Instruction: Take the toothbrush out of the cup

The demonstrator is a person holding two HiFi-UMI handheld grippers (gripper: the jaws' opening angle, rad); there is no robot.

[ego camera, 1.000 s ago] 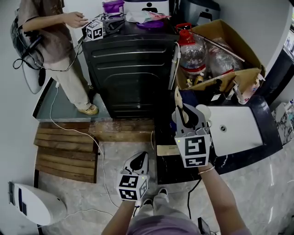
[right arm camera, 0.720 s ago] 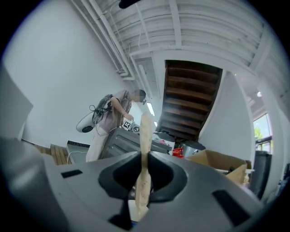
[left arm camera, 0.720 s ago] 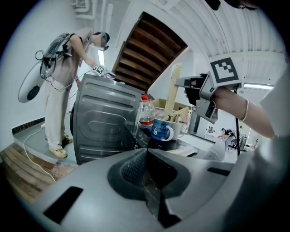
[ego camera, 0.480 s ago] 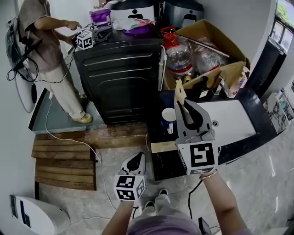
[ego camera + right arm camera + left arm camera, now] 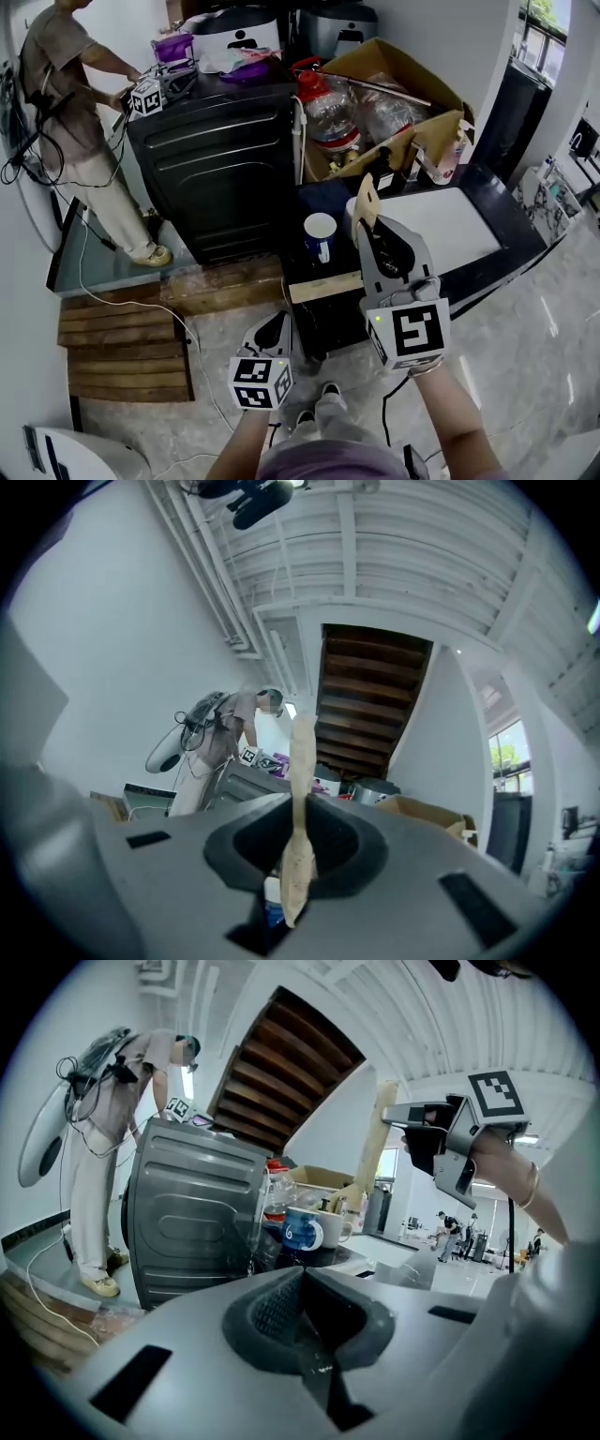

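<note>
Now toothbrush (image 5: 302,761) upright, pinched tight in right hand-held gripper (image 5: 298,827), clear above the cup (image 5: 320,234)

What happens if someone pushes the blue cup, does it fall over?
The blue cup looks short and wide and stands upright, so it would probably slide rather than tip. It looks like glazed ceramic, so likely heavyish and breakable. It sits near the edge of the black counter, so a hard shove might send it off.
</note>
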